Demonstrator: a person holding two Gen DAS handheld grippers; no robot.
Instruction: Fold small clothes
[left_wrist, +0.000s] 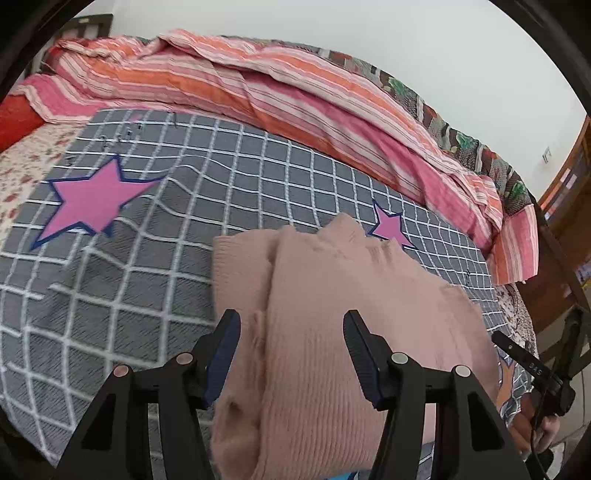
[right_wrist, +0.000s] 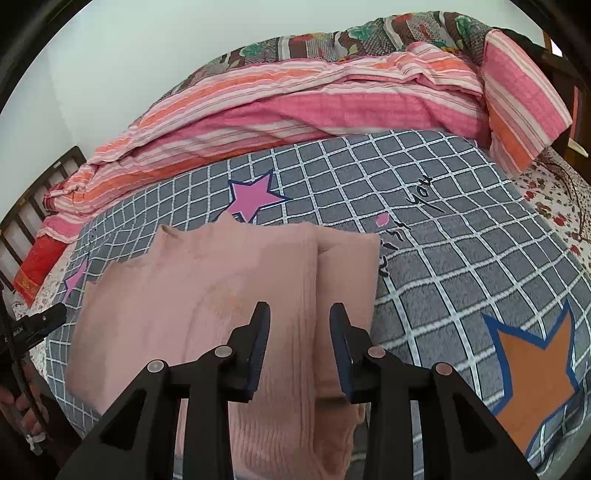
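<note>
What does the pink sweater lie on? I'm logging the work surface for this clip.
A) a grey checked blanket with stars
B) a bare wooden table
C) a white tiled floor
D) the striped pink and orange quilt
A: the pink knit sweater rests on the grey checked blanket printed with stars, while the striped quilt is bunched up behind it.

Bright even daylight, heavy fisheye warp, slight blur.

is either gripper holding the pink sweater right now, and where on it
Neither. Both the left gripper and the right gripper are open above the folded pink sweater; their fingers grip nothing.
</note>
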